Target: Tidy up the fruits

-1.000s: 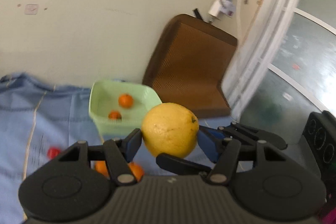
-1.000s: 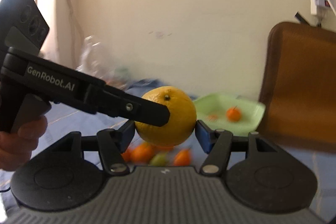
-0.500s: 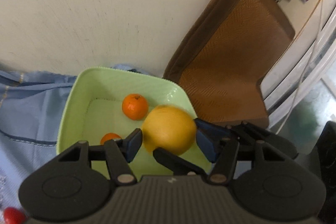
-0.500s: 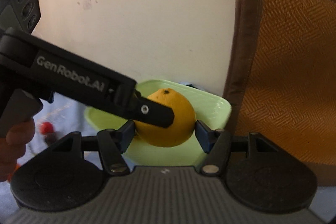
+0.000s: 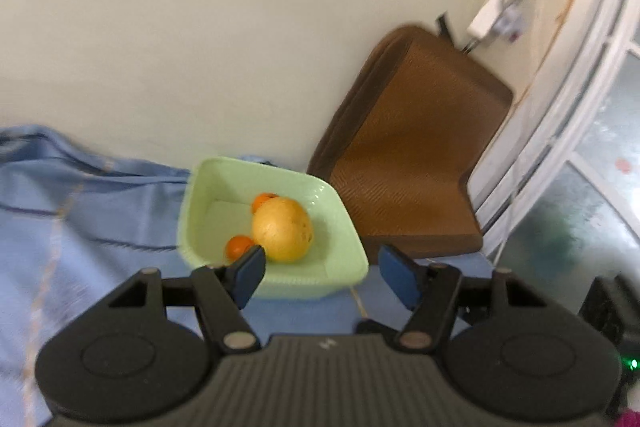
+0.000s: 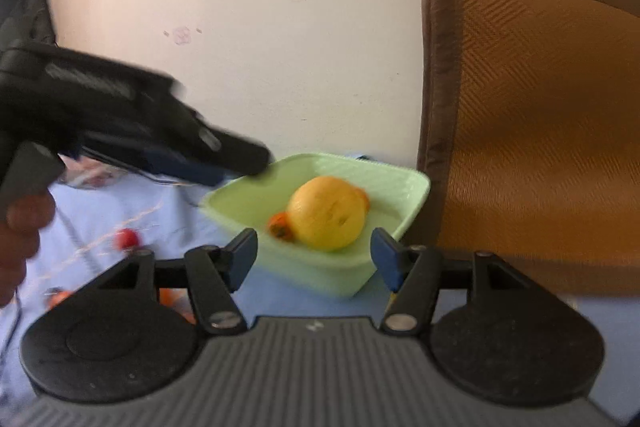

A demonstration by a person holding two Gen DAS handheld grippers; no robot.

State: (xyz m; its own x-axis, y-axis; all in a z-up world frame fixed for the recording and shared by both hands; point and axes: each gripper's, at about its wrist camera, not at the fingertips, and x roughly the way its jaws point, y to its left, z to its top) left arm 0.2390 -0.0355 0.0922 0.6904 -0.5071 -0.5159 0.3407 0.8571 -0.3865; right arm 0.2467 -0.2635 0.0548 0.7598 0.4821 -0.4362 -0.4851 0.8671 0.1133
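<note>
The green bowl point(image 5: 340, 227) is open on top, so you can reach down into it, but the big yellow fruit point(image 5: 283, 230) and two small oranges point(image 5: 239, 246) fill the middle. A brown chair point(image 6: 532, 131) stands close on its right and the wall point(image 5: 220, 47) is just behind. The blue cloth point(image 5: 80, 227) to the left has open room, with the left hand-held gripper point(image 6: 240, 159) hanging over that side.

wall point(image 5: 240, 27): cream, marked, at 12 o'clock | brown chair point(image 6: 532, 115): against wall, 2 o'clock | white window frame point(image 5: 576, 99): 3 o'clock, daylight | blue cloth point(image 5: 80, 211): 9 o'clock
</note>
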